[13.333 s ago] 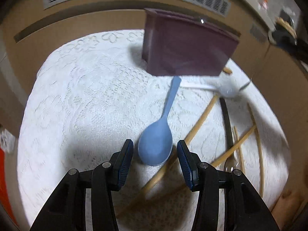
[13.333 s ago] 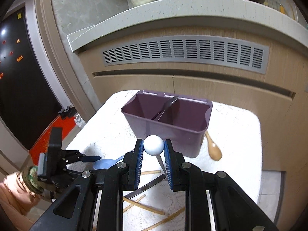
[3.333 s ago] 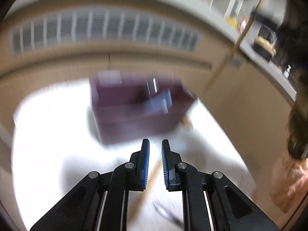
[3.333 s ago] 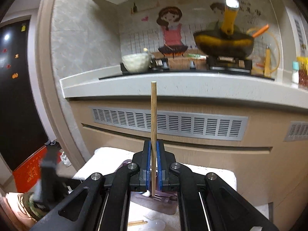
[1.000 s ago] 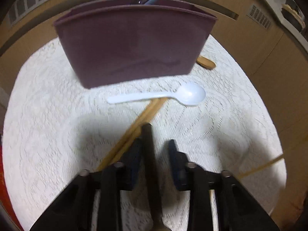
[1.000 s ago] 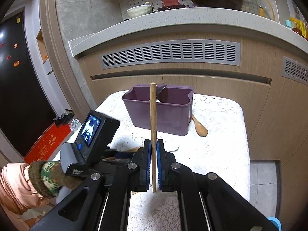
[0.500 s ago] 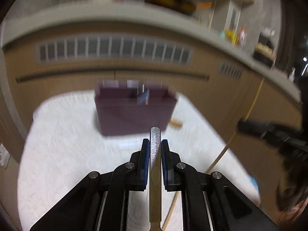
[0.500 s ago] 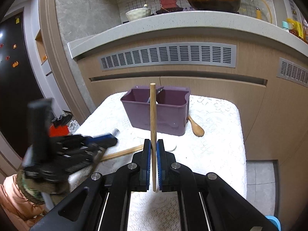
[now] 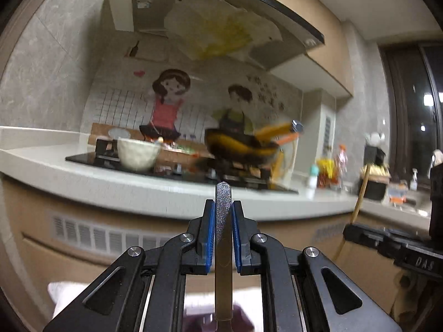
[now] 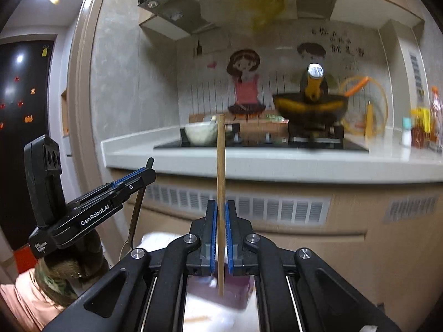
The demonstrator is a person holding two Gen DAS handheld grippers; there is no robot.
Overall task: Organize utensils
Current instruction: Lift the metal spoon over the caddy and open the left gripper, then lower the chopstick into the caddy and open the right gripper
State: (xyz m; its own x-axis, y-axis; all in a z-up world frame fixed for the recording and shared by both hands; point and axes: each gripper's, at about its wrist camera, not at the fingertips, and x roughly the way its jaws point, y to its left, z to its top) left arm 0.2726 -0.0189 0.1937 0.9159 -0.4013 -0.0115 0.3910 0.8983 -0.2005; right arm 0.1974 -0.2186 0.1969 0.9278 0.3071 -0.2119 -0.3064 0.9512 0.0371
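My left gripper (image 9: 223, 209) is shut on a metal utensil (image 9: 223, 238) by its textured handle, held upright and raised high. It also shows at the left of the right wrist view (image 10: 144, 175), with the utensil (image 10: 135, 215) hanging below it. My right gripper (image 10: 218, 210) is shut on a wooden chopstick (image 10: 220, 166) that stands upright. The right gripper and chopstick (image 9: 357, 202) show at the right of the left wrist view. The purple utensil holder (image 10: 235, 290) sits low on the white cloth (image 10: 155, 239), partly hidden by the fingers; it is a blurred strip in the left wrist view (image 9: 243, 318).
A kitchen counter (image 10: 249, 163) with a stove, a white bowl (image 10: 200, 132) and a yellow-black pan (image 10: 310, 105) runs across behind. Vented cabinet fronts (image 10: 277, 207) stand behind the table. One more chopstick (image 10: 198, 318) lies on the cloth.
Both grippers have tilted up and risen, so the views now show the counter and wall. The left gripper has lifted the metal utensil off the cloth. The right still holds the chopstick.
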